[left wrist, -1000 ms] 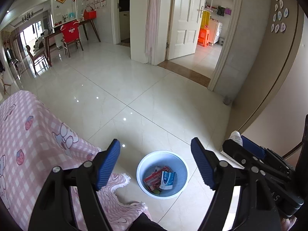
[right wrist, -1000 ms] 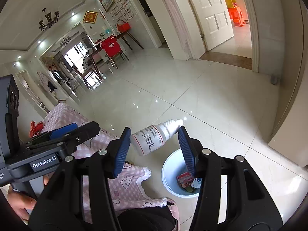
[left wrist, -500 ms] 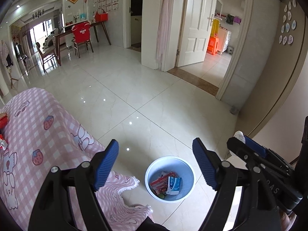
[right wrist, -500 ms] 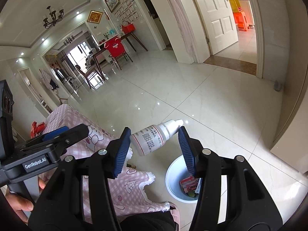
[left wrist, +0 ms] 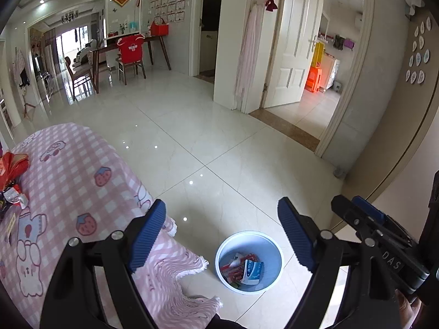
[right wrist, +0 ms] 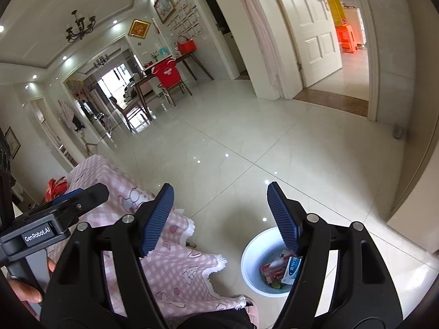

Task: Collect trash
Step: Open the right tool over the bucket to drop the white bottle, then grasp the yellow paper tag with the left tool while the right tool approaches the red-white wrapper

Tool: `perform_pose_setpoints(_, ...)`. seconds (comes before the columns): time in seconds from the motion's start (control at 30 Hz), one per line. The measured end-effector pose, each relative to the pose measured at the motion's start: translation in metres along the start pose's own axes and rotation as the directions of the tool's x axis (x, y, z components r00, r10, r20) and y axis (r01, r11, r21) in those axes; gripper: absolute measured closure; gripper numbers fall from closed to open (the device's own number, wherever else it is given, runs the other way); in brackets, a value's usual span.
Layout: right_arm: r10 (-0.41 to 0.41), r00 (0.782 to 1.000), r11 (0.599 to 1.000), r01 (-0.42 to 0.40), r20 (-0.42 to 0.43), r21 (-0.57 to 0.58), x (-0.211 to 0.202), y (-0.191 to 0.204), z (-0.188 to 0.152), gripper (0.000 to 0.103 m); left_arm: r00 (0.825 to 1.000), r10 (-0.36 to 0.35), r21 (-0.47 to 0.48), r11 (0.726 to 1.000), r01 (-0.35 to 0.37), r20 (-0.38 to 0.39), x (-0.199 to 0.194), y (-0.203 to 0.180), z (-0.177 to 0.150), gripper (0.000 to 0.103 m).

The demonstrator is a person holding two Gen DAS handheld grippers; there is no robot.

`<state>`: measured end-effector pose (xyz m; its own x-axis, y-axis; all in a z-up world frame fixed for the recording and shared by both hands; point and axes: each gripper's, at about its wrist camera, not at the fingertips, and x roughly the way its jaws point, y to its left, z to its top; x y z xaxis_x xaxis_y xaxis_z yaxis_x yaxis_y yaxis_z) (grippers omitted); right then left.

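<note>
Left wrist view: we see the left gripper (left wrist: 221, 230) with its blue pads spread wide and nothing between them; its jaws have just been opening further. Below the gap stands a pale blue bin (left wrist: 223, 252) on the glossy tiled floor (left wrist: 192, 137). Inside the bin lie a red packet (left wrist: 233, 271) and a white-and-blue box (left wrist: 252, 270), touching each other. To the left is a table under a pink checked cloth (left wrist: 68, 178), its fringed edge hanging just beside the bin. At the far left edge of the cloth lies a red wrapper (left wrist: 12, 170) with other small bits beside it, too cut off to name. At the right edge we see the side of the right gripper (left wrist: 378, 235).

Right wrist view: the right gripper's pads stand wide apart with nothing held, and its jaws have just been opening. The bin (right wrist: 255, 249) sits low right, partly behind the right finger (right wrist: 282, 219); the packet and box show inside it. The pink cloth (right wrist: 175, 268) fills the lower left, its corner near the bin. The body of the left gripper (right wrist: 55, 219) sticks in from the left, with the person's left hand (right wrist: 24, 288) wrapped on its handle. A red wrapper (right wrist: 56, 187) peeks out behind it on the table.
</note>
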<state>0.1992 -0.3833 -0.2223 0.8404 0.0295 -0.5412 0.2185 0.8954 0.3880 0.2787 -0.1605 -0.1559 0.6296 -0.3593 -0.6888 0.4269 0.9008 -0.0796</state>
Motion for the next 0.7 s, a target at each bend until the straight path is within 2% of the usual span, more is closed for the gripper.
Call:
perform_pose_setpoints(0.2,0.083,0.996,0.993,-0.085,-0.024,-0.088,-0.003,0.059,0.000,0.033,0.997,0.062,-0.011,0.998,-0.062,0.039,-0.038,0.043,-0.004,0.021)
perform_pose_setpoints(0.4,0.190,0.977,0.955,-0.207,-0.097,-0.211,0.008,0.148,-0.013,0.033,0.980,0.191,-0.072,0.980,-0.187,0.054,-0.078,0.125,-0.016,0.021)
perform_pose_setpoints(0.53,0.227,0.962,0.920,-0.263,-0.153,-0.291,0.022,0.203,-0.025,0.033,0.963,0.267,-0.127,0.956,-0.263,0.018,-0.094,0.192,-0.031,0.021)
perform_pose_setpoints(0.7,0.229,0.947,0.880,-0.301,-0.226,-0.367,0.047,0.254,-0.036,0.033,0.956,0.287,-0.164,0.942,-0.292,-0.057,-0.087,0.248,-0.052,0.021)
